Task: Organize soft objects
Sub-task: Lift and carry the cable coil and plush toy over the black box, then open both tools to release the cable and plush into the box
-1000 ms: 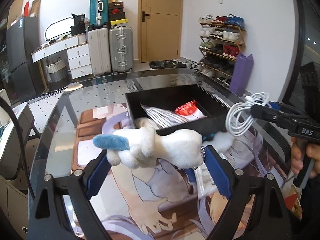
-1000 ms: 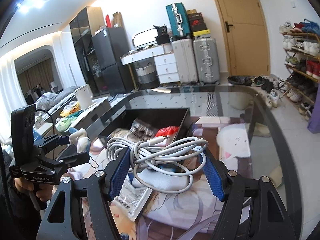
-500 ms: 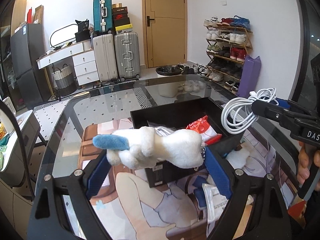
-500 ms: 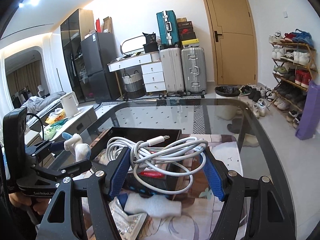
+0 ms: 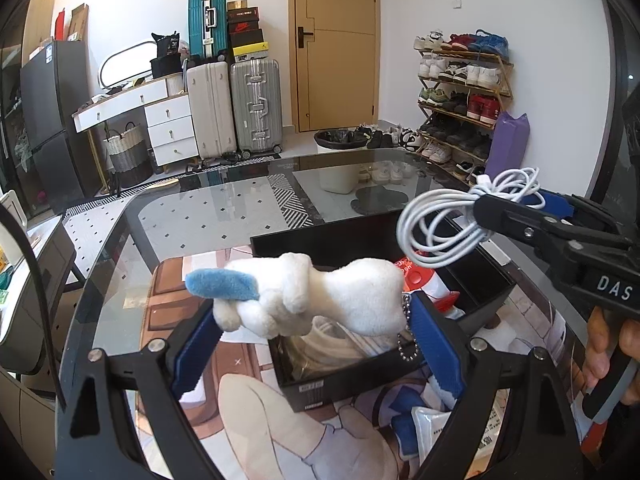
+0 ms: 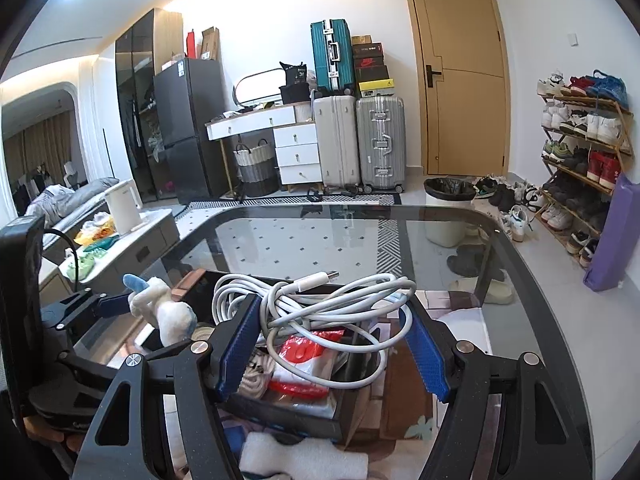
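Above a glass table [image 5: 224, 220], the left gripper [image 5: 316, 340] is clamping a white plush toy [image 5: 320, 300] at frame centre; the right gripper [image 6: 332, 344] is clamping a coiled white cable [image 6: 320, 300] over the black box [image 6: 280, 424].

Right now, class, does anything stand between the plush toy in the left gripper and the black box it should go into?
Nothing visible does. The left gripper holds the plush toy in the air over the near end of the open black box. The right gripper holds the coiled white cable farther along the box, apart from the toy.

A fuzzy white plush toy [image 5: 320, 296] and a smooth, glossy white cable [image 6: 332, 300] hang above a matt black box [image 5: 384, 376]. The table [image 6: 360, 236] is reflective glass.
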Action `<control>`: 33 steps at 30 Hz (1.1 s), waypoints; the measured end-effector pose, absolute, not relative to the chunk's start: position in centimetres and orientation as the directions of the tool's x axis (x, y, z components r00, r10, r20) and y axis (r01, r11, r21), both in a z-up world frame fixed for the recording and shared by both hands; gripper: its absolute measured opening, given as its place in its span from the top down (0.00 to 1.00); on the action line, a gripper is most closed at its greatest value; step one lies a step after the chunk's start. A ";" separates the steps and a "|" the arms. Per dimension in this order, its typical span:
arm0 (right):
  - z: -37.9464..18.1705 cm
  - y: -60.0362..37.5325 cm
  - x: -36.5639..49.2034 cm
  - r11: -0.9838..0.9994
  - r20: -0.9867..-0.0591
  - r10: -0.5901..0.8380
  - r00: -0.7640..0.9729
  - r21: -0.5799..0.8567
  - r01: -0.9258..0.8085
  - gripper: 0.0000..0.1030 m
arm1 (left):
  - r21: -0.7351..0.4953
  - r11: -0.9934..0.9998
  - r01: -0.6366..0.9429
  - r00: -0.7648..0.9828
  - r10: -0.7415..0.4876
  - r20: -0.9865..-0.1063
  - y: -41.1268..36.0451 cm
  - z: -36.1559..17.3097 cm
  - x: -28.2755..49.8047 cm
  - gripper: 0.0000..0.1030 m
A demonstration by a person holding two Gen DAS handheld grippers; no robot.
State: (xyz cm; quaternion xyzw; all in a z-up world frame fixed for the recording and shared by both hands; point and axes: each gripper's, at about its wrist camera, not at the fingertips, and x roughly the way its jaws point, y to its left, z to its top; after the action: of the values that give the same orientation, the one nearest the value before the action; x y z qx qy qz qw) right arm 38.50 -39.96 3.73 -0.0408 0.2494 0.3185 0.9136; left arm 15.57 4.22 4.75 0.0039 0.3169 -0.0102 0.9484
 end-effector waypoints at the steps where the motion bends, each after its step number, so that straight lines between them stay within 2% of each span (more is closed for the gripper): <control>1: 3.6 -39.7 38.8 0.794 -0.484 0.561 0.672 0.084 -0.602 0.31 | 0.002 1.000 0.022 0.798 -0.017 -0.603 4.3 4.6 15.6 0.13; 16: 1.9 -35.5 41.9 0.812 -0.533 0.505 0.679 0.028 -0.582 0.31 | 0.076 0.997 0.034 0.794 0.019 -0.608 3.1 3.6 17.1 0.13; 26: 1.2 -33.2 43.3 0.803 -0.565 0.510 0.649 0.041 -0.595 0.31 | 0.035 0.998 0.052 0.784 -0.020 -0.620 3.9 3.6 17.4 0.12; 30: 1.2 -34.5 44.0 0.785 -0.570 0.566 0.595 0.154 -0.600 0.20 | 0.021 0.998 0.058 0.790 -0.033 -0.613 4.1 3.7 17.1 0.12; 33: 1.6 -35.6 44.0 0.789 -0.567 0.557 0.607 0.134 -0.600 0.20 | 0.002 0.998 0.058 0.788 -0.044 -0.614 4.4 3.7 16.9 0.11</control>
State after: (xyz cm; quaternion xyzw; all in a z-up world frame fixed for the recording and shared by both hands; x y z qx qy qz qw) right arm 43.96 -35.62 1.59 -0.0347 0.3038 0.3230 0.8957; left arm 16.94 4.39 3.74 0.0105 0.3241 -0.0270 0.9456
